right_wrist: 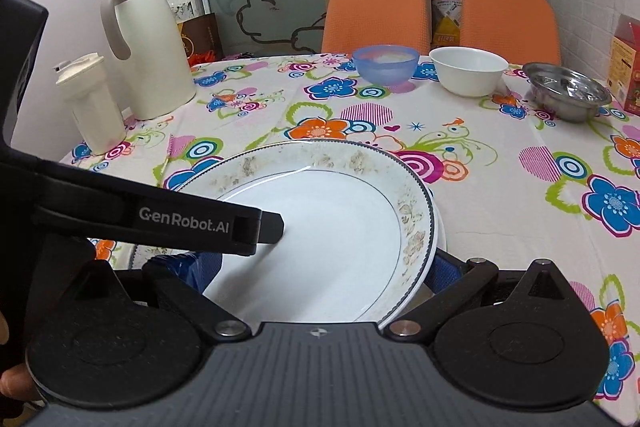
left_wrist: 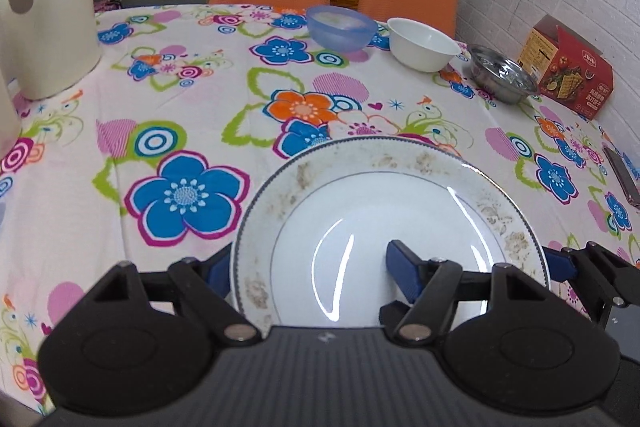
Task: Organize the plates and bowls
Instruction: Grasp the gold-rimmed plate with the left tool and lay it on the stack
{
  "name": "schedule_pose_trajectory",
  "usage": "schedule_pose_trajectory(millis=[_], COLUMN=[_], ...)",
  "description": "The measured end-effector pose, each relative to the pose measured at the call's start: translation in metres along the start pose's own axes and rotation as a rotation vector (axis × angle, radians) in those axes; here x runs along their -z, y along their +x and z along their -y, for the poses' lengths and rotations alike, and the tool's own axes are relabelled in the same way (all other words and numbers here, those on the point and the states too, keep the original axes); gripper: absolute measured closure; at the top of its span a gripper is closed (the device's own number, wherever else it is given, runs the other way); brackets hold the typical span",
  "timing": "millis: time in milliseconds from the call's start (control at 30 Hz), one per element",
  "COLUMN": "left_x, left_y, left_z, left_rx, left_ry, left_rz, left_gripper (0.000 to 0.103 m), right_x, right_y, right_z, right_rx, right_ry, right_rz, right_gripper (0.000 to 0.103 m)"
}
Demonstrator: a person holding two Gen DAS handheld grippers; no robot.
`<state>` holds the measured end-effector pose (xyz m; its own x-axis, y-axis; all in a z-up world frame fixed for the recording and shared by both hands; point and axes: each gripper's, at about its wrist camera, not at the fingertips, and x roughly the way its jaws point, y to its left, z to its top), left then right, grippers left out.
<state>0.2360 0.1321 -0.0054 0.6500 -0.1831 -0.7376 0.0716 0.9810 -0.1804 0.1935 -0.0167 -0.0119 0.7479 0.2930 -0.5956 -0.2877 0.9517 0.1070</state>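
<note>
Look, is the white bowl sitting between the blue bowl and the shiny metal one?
Yes, the white bowl stands between the blue bowl and the metal bowl.

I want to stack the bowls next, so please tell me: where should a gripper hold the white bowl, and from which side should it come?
Probably the rim of the white bowl, with one finger inside and one outside the wall. It stands upright and open, with a thin rim. Come from the near side: the blue bowl and steel bowl stand close on either side.

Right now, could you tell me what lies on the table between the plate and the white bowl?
Only bare flowered tablecloth lies between the plate and the white bowl; both wrist views show it.
</note>
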Motion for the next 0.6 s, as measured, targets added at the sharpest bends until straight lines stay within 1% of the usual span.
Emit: schedule_pose_trajectory(millis=[67,167,233,300,367,400,467,533,600], left_x=[0.002,0.001,0.000,-0.003,-0.007,-0.008,-0.010,-0.011,-0.011], left_y=[0.001,0.001,-0.007,-0.014,-0.020,-0.023,-0.026,-0.029,-0.031], left_z=[0.002,0.001,0.003,0.006,0.008,0.010,0.014,0.016,0.017], left_rx=[-0.012,-0.005,-0.036,-0.060,-0.064,-0.063,-0.071,-0.076,-0.068], left_ry=[0.005,-0.006,0.015,0.037,0.043,0.048,0.062,0.070,0.068], left_rz=[0.020,0.030,0.071,0.110,0.137,0.147,0.159,0.167,0.170], left_gripper=[0.033,0.032,0.028,0.021,0.017,0.017,0.017,0.017,0.013], right_x=[0.002,0.001,0.000,-0.001,0.001,0.002,0.001,0.001,-0.001], right_y=[-0.001,-0.004,-0.009,-0.008,-0.004,-0.005,-0.009,-0.012,-0.018], right_z=[0.000,-0.001,0.000,-0.003,-0.005,-0.005,0.001,0.008,0.012], right_rx=[0.001,0.014,0.040,0.063,0.066,0.059,0.040,0.052,0.065], right_ry=[-0.014,-0.024,-0.026,-0.059,-0.087,-0.090,-0.061,-0.023,-0.010], right_rz=[0.004,0.015,0.039,0.035,0.010,0.017,0.022,0.037,0.072], right_gripper=[0.013,0.014,0.014,0.014,0.013,0.014,0.014,0.014,0.014])
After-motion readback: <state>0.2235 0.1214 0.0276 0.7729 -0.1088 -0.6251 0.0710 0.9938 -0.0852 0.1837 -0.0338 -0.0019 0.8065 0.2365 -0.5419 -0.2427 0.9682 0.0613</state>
